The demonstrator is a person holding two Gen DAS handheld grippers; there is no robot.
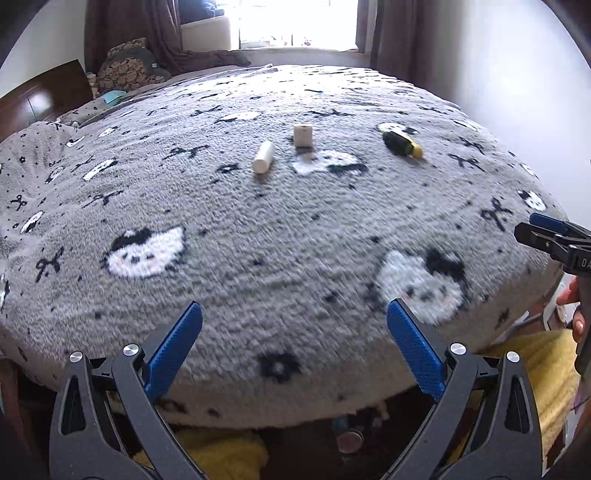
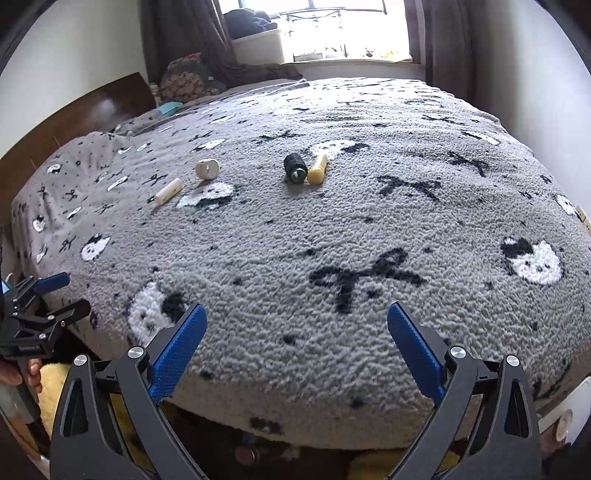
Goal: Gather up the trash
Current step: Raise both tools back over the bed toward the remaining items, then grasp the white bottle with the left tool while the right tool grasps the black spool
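Note:
Several small items lie mid-bed on a grey patterned blanket (image 1: 295,229): a cream tube (image 1: 263,157), a white round container (image 1: 302,135), a dark green bottle (image 1: 397,142) and a yellow tube (image 1: 417,150) beside it. They also show in the right wrist view: cream tube (image 2: 168,191), white container (image 2: 207,169), dark bottle (image 2: 295,168), yellow tube (image 2: 318,169). My left gripper (image 1: 294,321) is open and empty over the bed's near edge. My right gripper (image 2: 296,325) is open and empty, also at the near edge, far from the items.
Pillows and clutter (image 1: 129,70) sit by the wooden headboard (image 1: 40,96) at far left. A window (image 1: 295,22) with dark curtains is behind the bed. Yellow fabric (image 1: 532,362) lies below the bed edge. Walls flank both sides.

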